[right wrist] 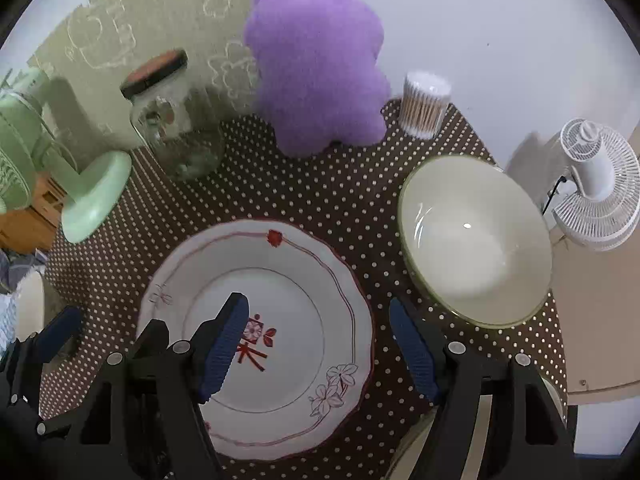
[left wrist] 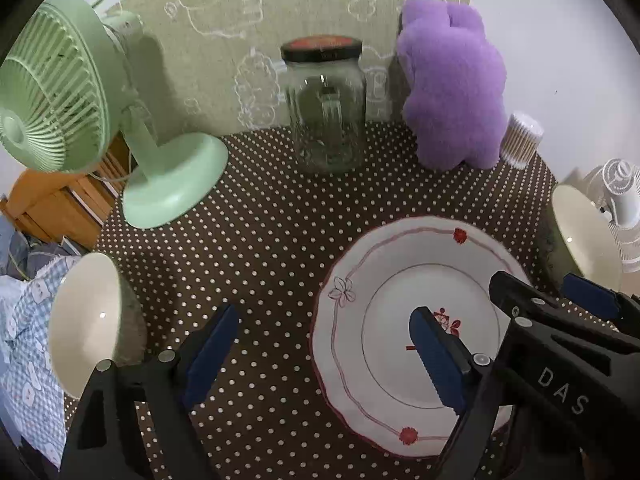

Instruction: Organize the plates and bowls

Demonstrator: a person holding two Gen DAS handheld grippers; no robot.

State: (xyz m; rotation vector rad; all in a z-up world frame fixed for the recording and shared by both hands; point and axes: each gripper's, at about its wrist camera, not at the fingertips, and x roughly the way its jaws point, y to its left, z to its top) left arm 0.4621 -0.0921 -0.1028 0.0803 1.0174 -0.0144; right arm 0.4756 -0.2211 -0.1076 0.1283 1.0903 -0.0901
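A red-trimmed plate [right wrist: 260, 340] lies flat on a brown polka-dot cloth [right wrist: 320, 200], a cream bowl [right wrist: 476, 240] just right of it, another bowl [left wrist: 86, 320] well left. Beyond the plate stand a jar [left wrist: 326, 108], purple plush [left wrist: 452, 88] and green fan [left wrist: 60, 88] against a pale wall [right wrist: 500, 20]. Both the left gripper [left wrist: 324, 356] and right gripper [right wrist: 320, 352] hang above the plate, fingers apart, empty.

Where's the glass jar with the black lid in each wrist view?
Left wrist: glass jar stands upper centre, at the back of the dotted cloth, left of the purple plush toy.
Right wrist: glass jar sits upper left, looking tilted, again left of the purple plush toy.
Shared landmark: the purple plush toy.
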